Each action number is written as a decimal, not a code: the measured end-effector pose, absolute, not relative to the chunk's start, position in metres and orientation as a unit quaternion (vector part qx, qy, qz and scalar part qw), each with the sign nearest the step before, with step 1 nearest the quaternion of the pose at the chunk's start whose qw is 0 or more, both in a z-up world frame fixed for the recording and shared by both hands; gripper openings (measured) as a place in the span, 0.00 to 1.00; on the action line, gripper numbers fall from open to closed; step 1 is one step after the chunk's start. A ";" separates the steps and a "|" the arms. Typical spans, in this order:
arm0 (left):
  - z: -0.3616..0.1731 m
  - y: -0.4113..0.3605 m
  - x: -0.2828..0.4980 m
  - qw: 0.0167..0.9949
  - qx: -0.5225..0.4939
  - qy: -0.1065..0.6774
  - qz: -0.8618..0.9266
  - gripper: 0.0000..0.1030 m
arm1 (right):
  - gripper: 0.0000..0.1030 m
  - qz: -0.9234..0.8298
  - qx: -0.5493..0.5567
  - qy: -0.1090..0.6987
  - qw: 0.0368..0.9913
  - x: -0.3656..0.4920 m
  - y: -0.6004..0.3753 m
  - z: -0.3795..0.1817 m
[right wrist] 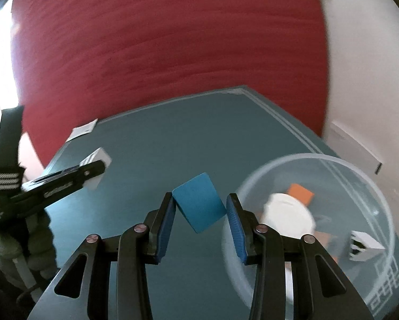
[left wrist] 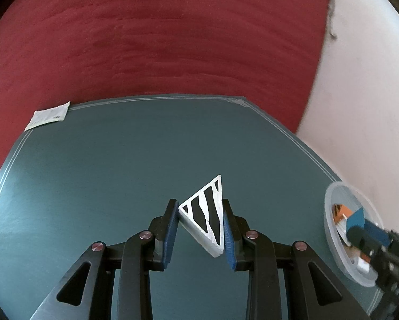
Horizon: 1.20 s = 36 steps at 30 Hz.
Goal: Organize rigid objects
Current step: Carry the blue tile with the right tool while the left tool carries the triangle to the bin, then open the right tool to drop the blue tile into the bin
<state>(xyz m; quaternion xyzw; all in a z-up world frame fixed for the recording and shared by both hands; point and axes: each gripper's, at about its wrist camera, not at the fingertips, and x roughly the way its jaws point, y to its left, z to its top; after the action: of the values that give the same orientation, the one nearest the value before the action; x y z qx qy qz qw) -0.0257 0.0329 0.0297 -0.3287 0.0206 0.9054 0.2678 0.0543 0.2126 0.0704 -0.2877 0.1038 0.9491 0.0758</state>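
Right gripper (right wrist: 200, 213) clamped on a blue block (right wrist: 199, 202), held clear above the mat (right wrist: 172, 138), block pinched corner to corner between the blue pads. Left gripper (left wrist: 200, 226) clamped on a white triangular piece (left wrist: 207, 213) with black slots, also lifted off the mat; long edge lying against the right pad, opposite corner against the left pad.

Clear round tub (right wrist: 359, 176) sitting at the right edge of the mat, toward the near right corner. Already inside: an orange block (right wrist: 300, 193), a white round piece (right wrist: 290, 213), a second white slotted piece (right wrist: 364, 245); other contents too blurred to name.

Deciding relation: tub lies directly right of the blue block and just beside it, rim almost level with the right pad. Right hand plainly the nearer; in the left wrist view, already seen reaching over the tub. White triangular piece well apart from the tub, around mid-mat, tub off to its right.

Judgement: short sideways carry to the right for the blue block, then release over the tub. Longer crossing for the triangle, with risk of the two grippers meeting above the rim. White paper slip (left wrist: 48, 116) at the far left corner, not involved.
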 end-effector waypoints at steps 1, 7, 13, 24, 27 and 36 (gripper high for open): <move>0.030 0.035 -0.024 0.269 -0.328 0.024 0.905 0.31 | 0.40 0.948 -0.287 0.105 0.083 0.056 0.217 0.070; 0.030 0.045 -0.014 0.276 -0.322 0.039 0.905 0.31 | 0.40 0.943 -0.287 0.113 0.124 0.067 0.243 0.068; 0.030 0.057 -0.005 0.286 -0.327 0.048 0.899 0.31 | 0.40 0.936 -0.291 0.118 0.157 0.083 0.269 0.063; 0.036 0.089 0.017 0.331 -0.324 0.064 0.884 0.31 | 0.41 0.923 -0.303 0.129 0.198 0.118 0.315 0.053; 0.037 0.099 0.023 0.342 -0.326 0.068 0.879 0.31 | 0.41 0.922 -0.307 0.124 0.200 0.117 0.316 0.051; 0.041 0.131 0.051 0.373 -0.329 0.087 0.863 0.31 | 0.41 0.923 -0.297 0.103 0.220 0.151 0.335 0.047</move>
<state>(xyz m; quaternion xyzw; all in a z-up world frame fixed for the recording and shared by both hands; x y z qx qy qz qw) 0.0508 0.1311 0.0409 -0.3288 0.0868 0.8634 0.3725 0.1514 0.3353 0.0472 -0.2974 0.1033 0.9234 0.2197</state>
